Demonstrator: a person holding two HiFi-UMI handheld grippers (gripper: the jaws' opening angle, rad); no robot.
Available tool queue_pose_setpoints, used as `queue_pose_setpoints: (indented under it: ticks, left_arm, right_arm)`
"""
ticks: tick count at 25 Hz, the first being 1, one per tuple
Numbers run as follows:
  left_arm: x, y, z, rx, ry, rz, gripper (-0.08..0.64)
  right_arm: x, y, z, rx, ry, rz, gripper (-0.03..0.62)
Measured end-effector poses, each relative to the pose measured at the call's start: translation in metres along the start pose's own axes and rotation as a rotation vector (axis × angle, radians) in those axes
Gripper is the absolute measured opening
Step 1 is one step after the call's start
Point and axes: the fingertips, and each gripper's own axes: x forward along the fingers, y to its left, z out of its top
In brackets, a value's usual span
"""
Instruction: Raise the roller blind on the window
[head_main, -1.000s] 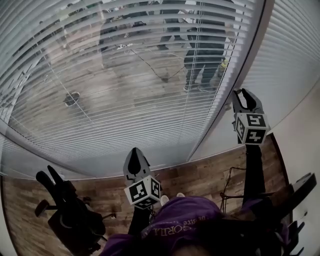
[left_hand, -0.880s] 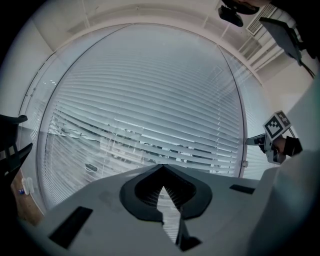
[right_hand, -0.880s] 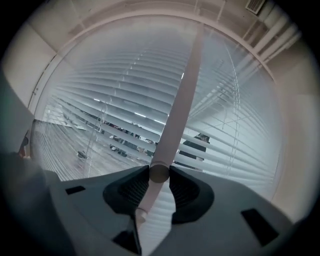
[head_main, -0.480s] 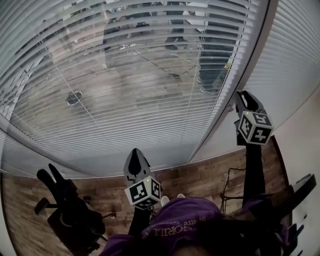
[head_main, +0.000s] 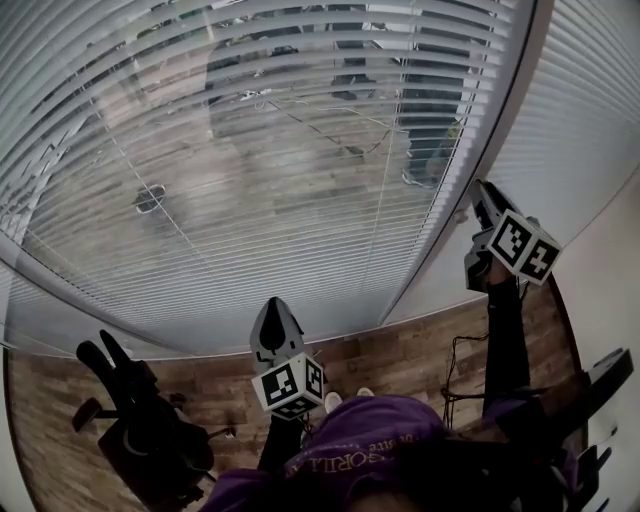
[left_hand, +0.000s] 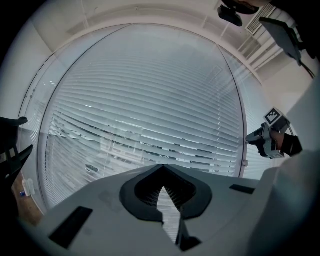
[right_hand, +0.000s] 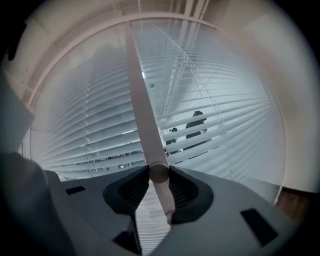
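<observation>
Lower left in the head view: one dark office chair (head_main: 140, 440) with a hard, matte frame, standing on wood-plank floor (head_main: 400, 352).

Left gripper (left_hand: 161, 172): grey moulded body with dark ribbed pads. The jaw tips meet and nothing is between them. It is held low, short of the window and well apart from the blind. It carries one marker cube.

Blind (head_main: 250, 150): thin, pale horizontal slats, slightly glossy, hanging fully down across the glass. There are two slatted panels. The wide one fills the centre, and a second one (head_main: 590, 120) lies to the right of a pale frame post (head_main: 470, 170). Thin cords run down through the slats.

Wand (right_hand: 142, 110): one smooth, pale, round rod that hangs down in front of the slats.

Right gripper (head_main: 484, 200): same build as the left, also with one marker cube. It is raised beside the frame post. Its jaws stand wide with the ribbed pads pressed on either side of the wand's lower end.
</observation>
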Motion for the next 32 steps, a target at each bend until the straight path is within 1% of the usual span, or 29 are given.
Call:
queue_pose_setpoints:
  ticks: [9,12,14,15,17,22,25,29,32]
  left_arm:
    - [0.002,-0.005,-0.002,0.003,-0.002,-0.007,0.000]
    - [0.002,-0.005,-0.002,0.004,-0.002,-0.004,0.000]
    - [0.001,-0.004,-0.002,0.007,-0.004,-0.002,0.000]
    - [0.002,-0.004,-0.002,0.007,-0.005,-0.002,0.000]
    - [0.002,-0.002,-0.003,0.007,-0.004,-0.001,0.000]
    - [0.000,-0.004,0.000,0.009,-0.001,0.002,0.000]
    - [0.002,0.000,-0.004,0.007,-0.010,-0.003,0.000]
    - [0.001,0.004,-0.013,0.010,-0.013,-0.011,0.000]
    - [0.000,0.002,-0.012,0.004,-0.015,-0.007,0.000]
  right_arm:
    - [0.000,-0.003,-0.001,0.270,-0.012,0.075,0.124]
    - [0.000,-0.004,0.000,0.306,-0.019,0.082,0.124]
    - [0.001,-0.004,0.000,0.293,-0.021,0.088,0.124]
    - [0.001,-0.003,-0.001,0.270,-0.022,0.093,0.124]
    - [0.000,-0.001,-0.003,0.190,-0.027,0.098,0.124]
    - [-0.003,0.000,-0.002,-0.098,-0.026,0.077,0.124]
    - [-0.004,0.004,-0.004,-0.299,-0.021,0.031,0.124]
    - [-0.005,0.009,-0.014,-0.540,-0.010,-0.029,0.124]
    - [-0.003,0.011,-0.014,-0.663,0.004,-0.064,0.124]
